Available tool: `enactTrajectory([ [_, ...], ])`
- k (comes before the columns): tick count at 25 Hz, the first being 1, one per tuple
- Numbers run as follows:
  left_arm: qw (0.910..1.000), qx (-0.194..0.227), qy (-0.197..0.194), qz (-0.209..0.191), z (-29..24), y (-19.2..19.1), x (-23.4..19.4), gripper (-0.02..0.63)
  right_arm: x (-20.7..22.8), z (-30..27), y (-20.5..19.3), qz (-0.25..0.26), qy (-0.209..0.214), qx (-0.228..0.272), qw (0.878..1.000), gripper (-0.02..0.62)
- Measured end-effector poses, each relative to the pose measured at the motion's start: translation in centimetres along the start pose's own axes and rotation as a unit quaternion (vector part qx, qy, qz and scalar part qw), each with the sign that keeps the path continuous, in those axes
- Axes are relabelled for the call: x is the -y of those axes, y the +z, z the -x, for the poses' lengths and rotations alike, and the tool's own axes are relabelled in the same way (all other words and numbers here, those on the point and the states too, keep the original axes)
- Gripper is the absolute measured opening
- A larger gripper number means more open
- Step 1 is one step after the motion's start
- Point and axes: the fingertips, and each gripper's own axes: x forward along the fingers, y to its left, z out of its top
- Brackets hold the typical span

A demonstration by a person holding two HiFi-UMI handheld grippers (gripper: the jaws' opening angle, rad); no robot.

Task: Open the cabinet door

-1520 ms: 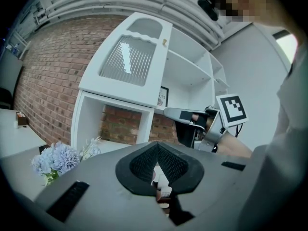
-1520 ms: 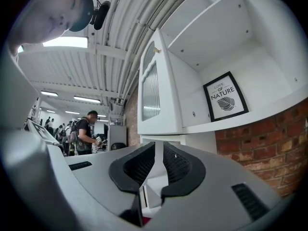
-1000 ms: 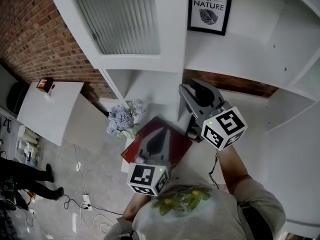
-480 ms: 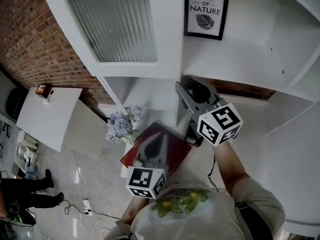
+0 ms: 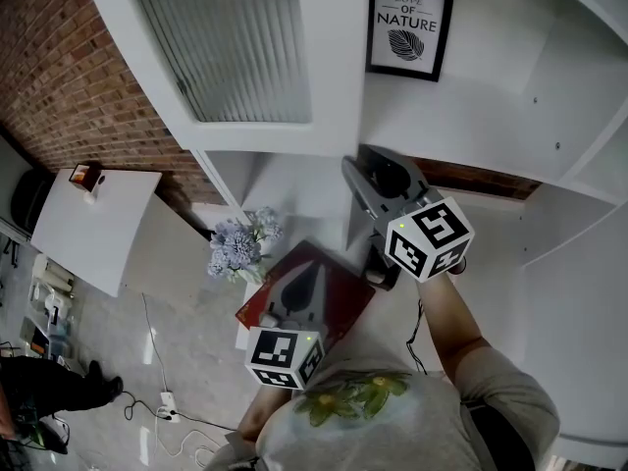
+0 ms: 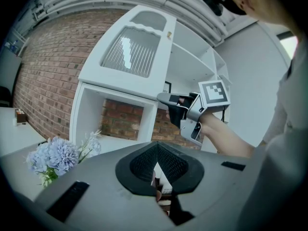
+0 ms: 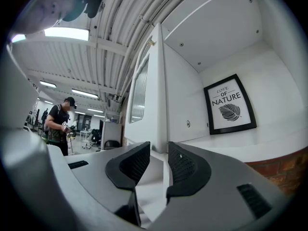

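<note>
The left claw (image 6: 157,150) hangs low with its tips pressed together on nothing, taking no part. Past it and to its left stands a bunch of pale blue flowers (image 5: 238,243).

Up and to the right of that claw is the cabinet door (image 5: 334,77), a white painted frame around a ribbed glass panel (image 5: 226,42). The right gripper view sees it nearly edge-on, so it looks already swung out from the carcass.

The right claw (image 7: 159,150) sits at the door's lower corner. Its jaws are drawn in to about the thickness of the door, and the door's edge runs straight up from the narrow gap between them. I judge it is pinching that edge. Beyond this claw and to its right, a framed leaf print (image 7: 230,105) leans at the back of the open compartment.

The door should handle as a stiff, fairly light panel that only swings on its hinges, so a steady pull along its arc is wanted, with no twisting. The paint looks smooth and may slip in a light pinch. The glass is the fragile part, so the solid frame at the door's edge, where the right claw is, seems the right hold.
</note>
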Motion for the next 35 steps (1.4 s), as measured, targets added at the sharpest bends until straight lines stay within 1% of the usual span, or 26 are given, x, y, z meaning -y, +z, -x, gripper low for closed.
enactTrajectory([
  [6, 1.0000, 0.000, 0.000, 0.001, 0.1, -0.2, 0.2, 0.011, 0.3, -0.1, -0.2, -0.010, 0.004, 0.005, 1.000, 0.097],
  [13, 1.0000, 0.001, 0.003, 0.004, 0.3, -0.4, 0.3, 0.011, 0.4, 0.0, -0.4, -0.039, 0.024, 0.010, 0.999, 0.091],
  [18, 0.9999, 0.004, 0.008, 0.005, 0.7, -0.4, 0.3, 0.011, 0.2, 0.1, -0.4, -0.043, 0.030, 0.011, 0.999, 0.086],
  [23, 0.9998, -0.008, 0.010, 0.012, 1.4, -0.6, 0.6, 0.011, -0.1, 0.5, -0.2, -0.041, 0.026, 0.011, 0.999, 0.084],
  [35, 0.9997, 0.005, 0.020, 0.009, 2.5, -0.4, 0.4, 0.011, -1.3, 1.3, -0.2, -0.040, 0.013, 0.018, 0.999, 0.083],
])
